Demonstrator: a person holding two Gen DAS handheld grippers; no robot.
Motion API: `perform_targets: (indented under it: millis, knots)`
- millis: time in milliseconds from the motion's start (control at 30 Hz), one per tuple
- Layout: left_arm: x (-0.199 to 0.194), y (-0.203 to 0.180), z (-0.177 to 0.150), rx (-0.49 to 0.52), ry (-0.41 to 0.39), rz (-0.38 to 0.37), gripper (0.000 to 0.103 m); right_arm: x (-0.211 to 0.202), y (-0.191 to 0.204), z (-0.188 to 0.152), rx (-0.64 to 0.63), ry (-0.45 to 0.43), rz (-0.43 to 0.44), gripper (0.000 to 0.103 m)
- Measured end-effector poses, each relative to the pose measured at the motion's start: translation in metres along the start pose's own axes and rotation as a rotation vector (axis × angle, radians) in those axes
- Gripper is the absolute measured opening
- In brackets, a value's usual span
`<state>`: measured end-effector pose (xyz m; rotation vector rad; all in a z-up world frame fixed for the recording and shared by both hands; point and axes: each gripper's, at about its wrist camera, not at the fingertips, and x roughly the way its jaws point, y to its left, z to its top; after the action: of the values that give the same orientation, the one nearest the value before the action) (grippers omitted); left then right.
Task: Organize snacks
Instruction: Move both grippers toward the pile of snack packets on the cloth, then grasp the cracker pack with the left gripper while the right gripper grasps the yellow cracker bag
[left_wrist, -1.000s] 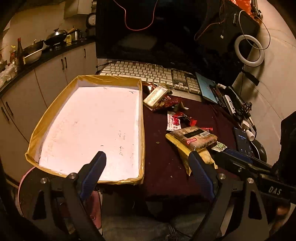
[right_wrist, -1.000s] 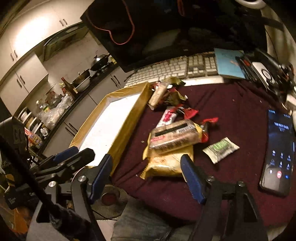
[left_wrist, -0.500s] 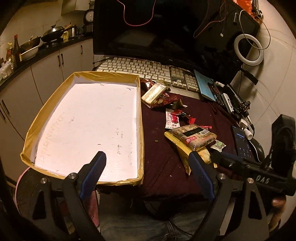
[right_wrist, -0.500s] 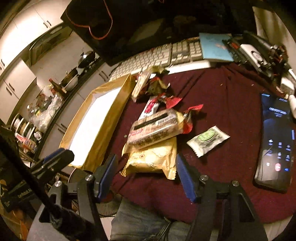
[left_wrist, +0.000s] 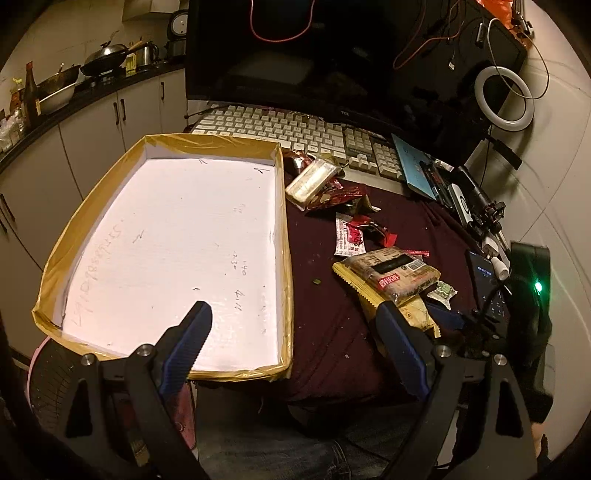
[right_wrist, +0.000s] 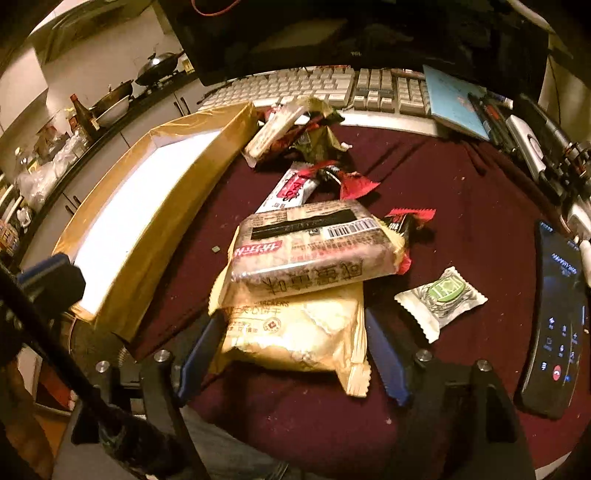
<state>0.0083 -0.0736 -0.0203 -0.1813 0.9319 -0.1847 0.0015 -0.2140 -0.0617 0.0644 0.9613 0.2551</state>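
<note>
A pile of snacks lies on the dark red cloth to the right of a shallow white tray with gold-taped rim (left_wrist: 284, 221) (right_wrist: 177, 206). A yellow cracker packet (right_wrist: 295, 332) (left_wrist: 417, 314) lies under a brown wrapped packet (right_wrist: 314, 247) (left_wrist: 399, 273). Beside them are a small green-and-white sweet (right_wrist: 441, 299), a red-and-white bar (right_wrist: 291, 190) and a pale long pack (right_wrist: 275, 133). My right gripper (right_wrist: 293, 317) straddles the near end of the yellow packet, its jaws opening, the pads not pressing. My left gripper (left_wrist: 293, 314) hovers open over the tray's near right corner, holding nothing.
A keyboard (left_wrist: 295, 129) and a dark monitor (left_wrist: 314, 55) stand behind the tray. A lit phone (right_wrist: 557, 314) lies at the right on the cloth. A blue notebook (right_wrist: 454, 99), cables and a ring light (left_wrist: 504, 98) crowd the back right. Kitchen cabinets are at the left.
My right gripper has sunk and moved forward onto the snack pile; the yellow packet now lies between its fingers. The left gripper has stayed about where it was, rolling slightly.
</note>
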Motion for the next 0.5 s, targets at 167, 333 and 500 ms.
perform_targets:
  millis: [167, 333, 500]
  knots:
    - [0.007, -0.005, 0.012, 0.033, 0.031, -0.069, 0.090, -0.013, -0.012, -0.003, -0.021, 0.022, 0.032, 0.057]
    - [0.024, -0.039, 0.037, 0.196, 0.106, -0.211, 0.090, -0.026, -0.027, -0.004, 0.022, 0.046, 0.075, 0.053]
    - [0.054, -0.075, 0.049, 0.397, 0.180, -0.240, 0.090, -0.041, -0.033, -0.013, 0.039, 0.021, 0.026, 0.052]
